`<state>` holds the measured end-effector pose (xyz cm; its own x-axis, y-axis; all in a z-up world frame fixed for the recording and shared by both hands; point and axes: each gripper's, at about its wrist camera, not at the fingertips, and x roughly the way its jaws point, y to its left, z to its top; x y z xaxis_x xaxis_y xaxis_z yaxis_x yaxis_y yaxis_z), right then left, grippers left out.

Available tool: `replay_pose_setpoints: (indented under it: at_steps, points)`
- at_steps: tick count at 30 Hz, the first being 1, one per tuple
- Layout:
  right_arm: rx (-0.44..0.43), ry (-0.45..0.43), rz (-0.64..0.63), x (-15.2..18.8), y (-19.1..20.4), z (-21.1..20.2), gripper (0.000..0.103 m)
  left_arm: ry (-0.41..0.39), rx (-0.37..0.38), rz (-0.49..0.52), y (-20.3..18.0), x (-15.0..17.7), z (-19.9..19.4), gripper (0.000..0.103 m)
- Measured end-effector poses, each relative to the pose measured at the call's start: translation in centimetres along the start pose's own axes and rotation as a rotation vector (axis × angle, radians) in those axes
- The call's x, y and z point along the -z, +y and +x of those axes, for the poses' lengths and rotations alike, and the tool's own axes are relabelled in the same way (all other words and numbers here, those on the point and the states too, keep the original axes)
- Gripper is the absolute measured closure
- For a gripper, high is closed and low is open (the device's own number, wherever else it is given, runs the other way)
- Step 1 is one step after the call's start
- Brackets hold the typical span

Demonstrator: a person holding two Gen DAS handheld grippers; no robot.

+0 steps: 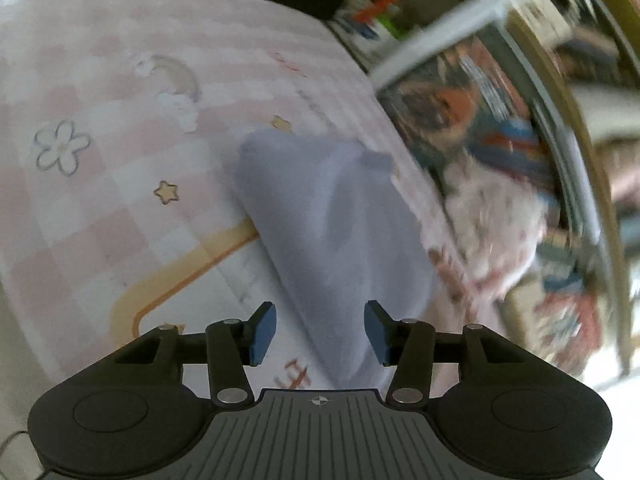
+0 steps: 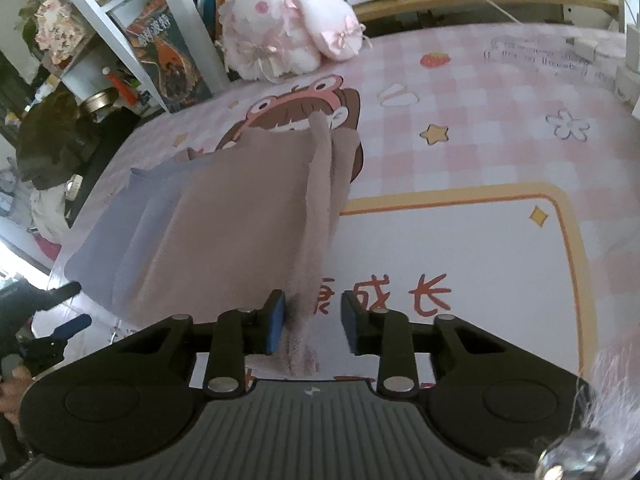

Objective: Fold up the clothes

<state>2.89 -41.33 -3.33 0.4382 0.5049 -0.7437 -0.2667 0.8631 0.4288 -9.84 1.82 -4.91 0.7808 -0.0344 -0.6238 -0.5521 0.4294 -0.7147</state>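
Lying across the pink checked cartoon mat (image 2: 500,152), the two cloths sit stacked: a mauve-brown towel-like cloth (image 2: 240,216) on top of a pale lavender one (image 2: 116,236), which shows along its far side. One edge of the brown cloth is bunched into a raised ridge that runs back between the fingers of the right gripper (image 2: 313,322). Its jaws stand parted around that fabric without pinching it, so this could be a fold just let go or an edge about to be taken. The left gripper (image 1: 320,332) hovers with jaws wide and nothing in them, over the lavender cloth's (image 1: 332,240) near end, probably to steady or catch it. A plush toy (image 2: 288,28) sits at the mat's far edge, clear of the work.
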Motion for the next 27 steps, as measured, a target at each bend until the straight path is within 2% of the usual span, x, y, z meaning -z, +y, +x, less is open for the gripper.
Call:
replay_pose_setpoints:
  at_steps: [3,6,15,16,17,19,20,23,25,27]
  points:
    - [0.003,0.010,0.023,0.1,0.2,0.3,0.080,-0.012,0.026,-0.119,1.4,-1.3,0.5,0.055]
    - [0.006,0.016,0.040,0.2,0.4,0.6,0.081,-0.017,0.041,-0.185,2.4,-2.2,1.4,0.055]
    - [0.043,0.013,0.095,0.5,0.8,1.3,0.083,-0.044,0.035,-0.246,3.2,-4.6,2.9,0.060]
    - [0.046,0.012,0.097,0.5,1.0,1.3,0.083,-0.035,0.032,-0.250,3.1,-4.8,3.1,0.064]
    - [0.049,0.012,0.099,0.5,1.1,1.4,0.083,-0.019,0.017,-0.246,2.9,-5.0,3.3,0.077]
    - [0.055,0.011,0.103,0.5,1.4,1.6,0.083,-0.006,0.006,-0.206,2.1,-5.4,3.5,0.094]
    - [0.058,0.011,0.105,0.6,1.5,1.6,0.083,-0.021,0.031,-0.158,1.4,-5.5,3.0,0.095]
    - [0.066,0.010,0.110,0.6,1.9,1.8,0.084,-0.091,0.107,0.122,-2.2,-5.3,0.4,0.096]
    - [0.062,0.012,0.104,0.6,2.5,2.2,0.084,-0.102,0.089,0.155,-2.3,-5.7,-0.3,0.096]
    - [0.061,0.013,0.093,0.6,3.1,2.5,0.084,-0.079,0.035,0.107,-0.4,-6.8,0.4,0.096]
